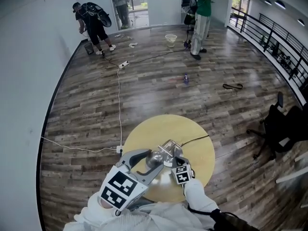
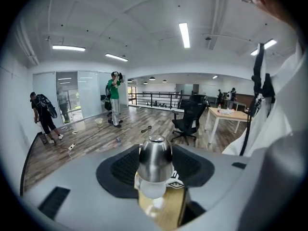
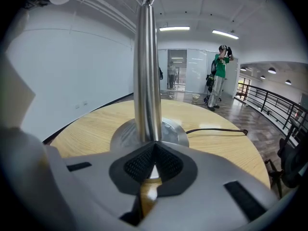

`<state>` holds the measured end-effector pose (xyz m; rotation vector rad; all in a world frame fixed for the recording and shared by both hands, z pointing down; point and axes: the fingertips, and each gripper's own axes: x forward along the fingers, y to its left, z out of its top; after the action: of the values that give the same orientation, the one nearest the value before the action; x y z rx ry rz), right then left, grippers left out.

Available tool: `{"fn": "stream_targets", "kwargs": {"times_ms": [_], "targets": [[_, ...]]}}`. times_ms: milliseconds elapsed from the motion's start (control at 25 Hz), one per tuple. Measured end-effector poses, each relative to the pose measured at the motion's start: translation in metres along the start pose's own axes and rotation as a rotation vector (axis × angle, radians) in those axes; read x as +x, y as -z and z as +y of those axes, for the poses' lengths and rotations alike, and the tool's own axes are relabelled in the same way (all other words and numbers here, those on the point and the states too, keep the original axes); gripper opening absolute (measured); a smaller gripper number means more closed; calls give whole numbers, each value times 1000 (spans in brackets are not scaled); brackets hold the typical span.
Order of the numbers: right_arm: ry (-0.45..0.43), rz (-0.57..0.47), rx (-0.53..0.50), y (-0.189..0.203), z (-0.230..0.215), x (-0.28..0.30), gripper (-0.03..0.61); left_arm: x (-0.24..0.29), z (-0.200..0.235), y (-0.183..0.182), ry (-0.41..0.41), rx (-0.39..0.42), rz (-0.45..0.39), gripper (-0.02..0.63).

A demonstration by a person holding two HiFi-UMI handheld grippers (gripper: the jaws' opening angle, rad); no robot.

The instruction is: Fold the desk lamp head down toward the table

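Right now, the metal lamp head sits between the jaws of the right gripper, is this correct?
Not the right: the metal lamp head sits between the jaws of the left gripper, as the left gripper view shows.

Head view: set high above the round table (image 1: 204,158), facing forward and steeply down, with the wood floor (image 1: 159,90) running beyond the table's far edge.

Left gripper view: close on the lamp head (image 2: 155,158), facing out across the room.

Right gripper view: low over the table's near edge, close on the lamp post (image 3: 147,81).

All three views take in the person in green (image 1: 202,13).
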<state>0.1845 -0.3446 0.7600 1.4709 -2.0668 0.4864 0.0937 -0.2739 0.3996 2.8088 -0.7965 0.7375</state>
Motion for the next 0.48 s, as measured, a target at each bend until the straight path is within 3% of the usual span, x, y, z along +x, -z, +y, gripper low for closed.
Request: {"fn": "stream_targets", "kwargs": {"times_ms": [160, 360, 480], "targets": [[5, 4, -2, 3, 0, -2, 11, -3, -4, 21, 8, -10, 77, 212], [22, -4, 0, 3, 0, -2, 11, -7, -10, 71, 36, -24, 207, 213], [34, -5, 1, 3, -2, -1, 11, -3, -9, 95, 19, 2, 211, 215]]}}
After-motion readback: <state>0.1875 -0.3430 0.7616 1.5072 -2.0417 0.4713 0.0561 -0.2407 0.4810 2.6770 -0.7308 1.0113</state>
